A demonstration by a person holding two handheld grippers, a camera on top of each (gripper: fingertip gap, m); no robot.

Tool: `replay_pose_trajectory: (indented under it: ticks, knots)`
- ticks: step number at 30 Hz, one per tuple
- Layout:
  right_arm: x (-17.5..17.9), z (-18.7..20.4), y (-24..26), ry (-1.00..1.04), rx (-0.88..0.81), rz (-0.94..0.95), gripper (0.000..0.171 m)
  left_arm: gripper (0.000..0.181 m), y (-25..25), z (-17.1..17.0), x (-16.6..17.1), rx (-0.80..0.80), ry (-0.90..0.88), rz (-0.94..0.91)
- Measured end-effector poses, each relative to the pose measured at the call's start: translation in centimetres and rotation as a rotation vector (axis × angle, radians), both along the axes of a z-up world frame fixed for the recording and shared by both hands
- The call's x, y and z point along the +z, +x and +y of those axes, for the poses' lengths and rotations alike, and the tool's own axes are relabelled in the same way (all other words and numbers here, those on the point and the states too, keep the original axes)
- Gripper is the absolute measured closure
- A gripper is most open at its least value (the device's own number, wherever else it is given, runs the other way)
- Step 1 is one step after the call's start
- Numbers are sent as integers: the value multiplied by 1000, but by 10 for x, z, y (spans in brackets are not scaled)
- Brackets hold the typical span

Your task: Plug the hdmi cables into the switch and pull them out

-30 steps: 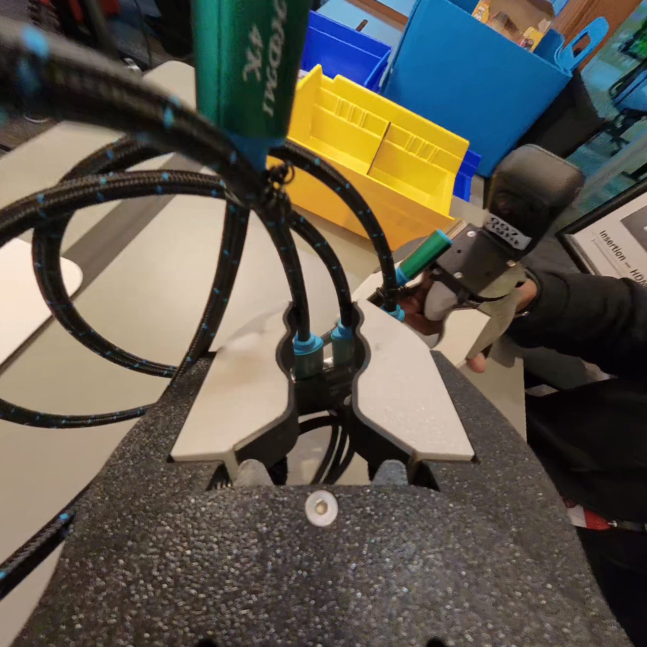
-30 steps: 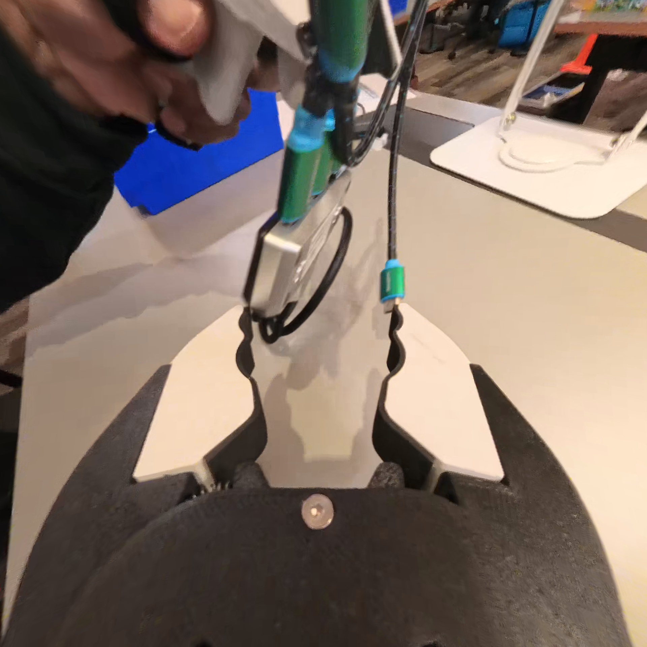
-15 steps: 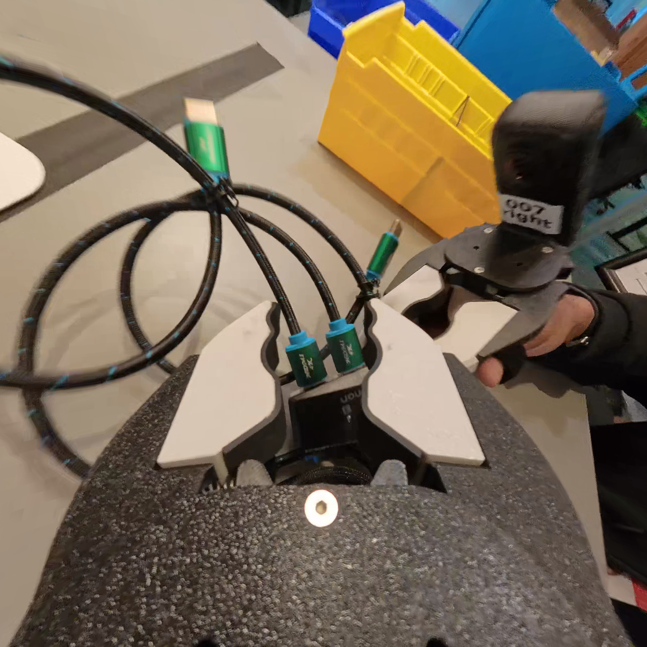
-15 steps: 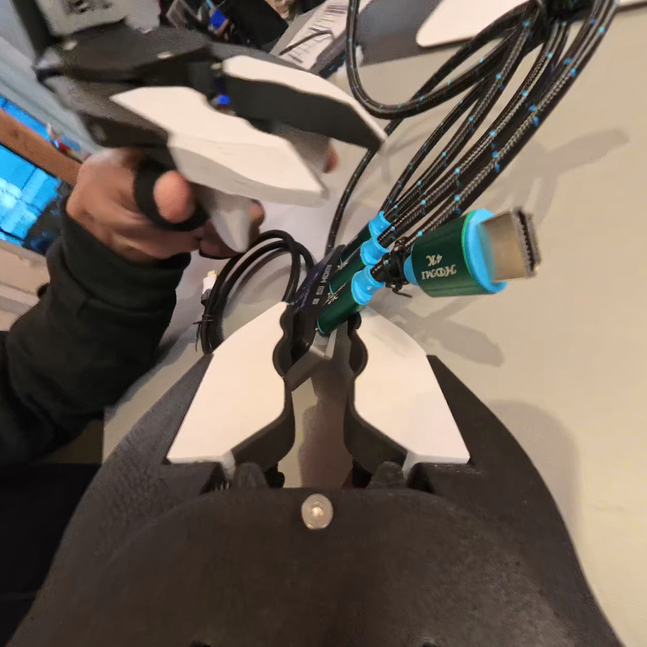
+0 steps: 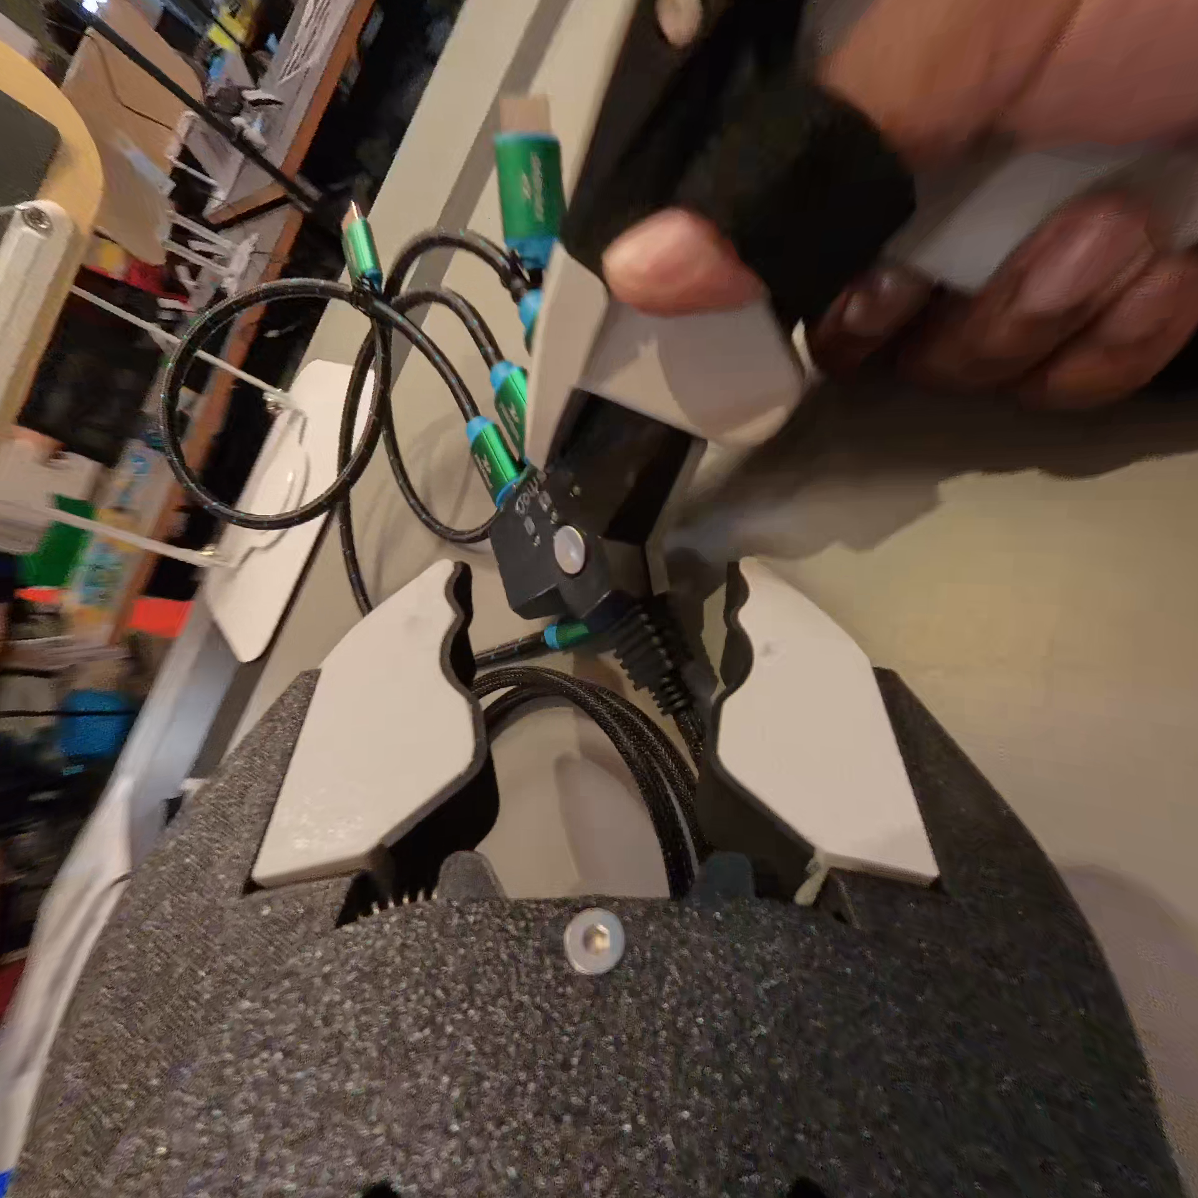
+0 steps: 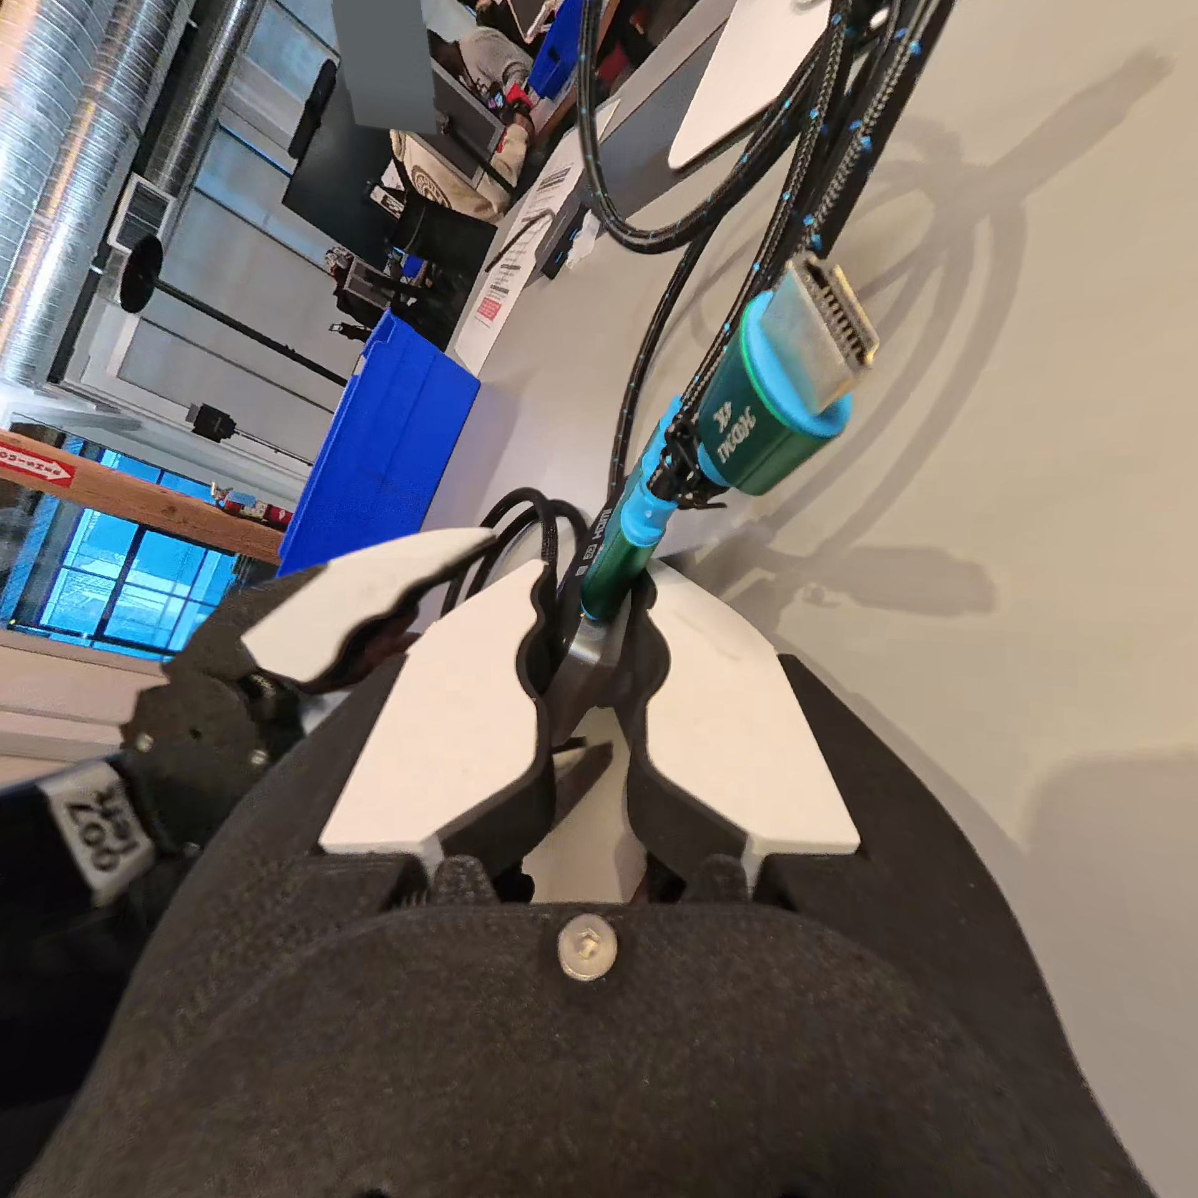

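The black HDMI switch (image 5: 551, 557) hangs in the air with two green HDMI plugs (image 5: 494, 459) in its far side. My right gripper (image 6: 593, 583) is shut on the switch (image 6: 583, 648), and its white fingers (image 5: 655, 369) clamp the switch from above in the left wrist view. My left gripper (image 5: 593, 577) is open just below the switch, and the switch's own black cable (image 5: 651, 658) runs between its fingers. A loose green plug (image 6: 778, 402) dangles by the braided black cables (image 6: 836, 162). My left gripper (image 6: 369, 596) shows open beside the right one.
A beige table (image 6: 972, 648) lies under the cables. A white stand base (image 5: 272, 518) sits on it. A blue bin (image 6: 389, 441) stands at the table's edge. A second loose green plug (image 5: 528, 188) and a smaller one (image 5: 360, 246) hang from the cable loops.
My left gripper let go of the switch and opened. My right gripper closed on the switch and now holds it. Both views have tilted.
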State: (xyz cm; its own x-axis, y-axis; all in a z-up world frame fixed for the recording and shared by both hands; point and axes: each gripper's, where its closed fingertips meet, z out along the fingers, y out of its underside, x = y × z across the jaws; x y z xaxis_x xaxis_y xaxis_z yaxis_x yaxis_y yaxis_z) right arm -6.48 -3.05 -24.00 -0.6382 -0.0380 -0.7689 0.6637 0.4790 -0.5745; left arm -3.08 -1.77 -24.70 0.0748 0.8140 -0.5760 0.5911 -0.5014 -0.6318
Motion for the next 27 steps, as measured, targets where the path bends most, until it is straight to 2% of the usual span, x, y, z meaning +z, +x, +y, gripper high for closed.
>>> replay_pose_trajectory:
  ticks: [2,6,8,12,15,20,27]
  knots:
    - [0,2,5,-3,9,-6,148,106,0,-4,-10,13,-137,-42]
    - [1,8,13,-10,30,-23,148,131,-8,-5,-10,-18,-371,-24]
    - [1,10,17,-8,44,-19,147,137,-11,-6,-8,-24,-445,-7]
    - [3,13,20,-25,66,-26,145,146,-13,-6,-4,-55,-520,41]
    - [3,18,27,-34,155,3,136,155,-10,-9,-2,-93,-610,52]
    - [3,27,33,-55,233,168,128,156,-5,-7,2,-165,-627,80]
    - [4,29,31,-63,224,165,123,158,-5,-5,7,-210,-665,113]
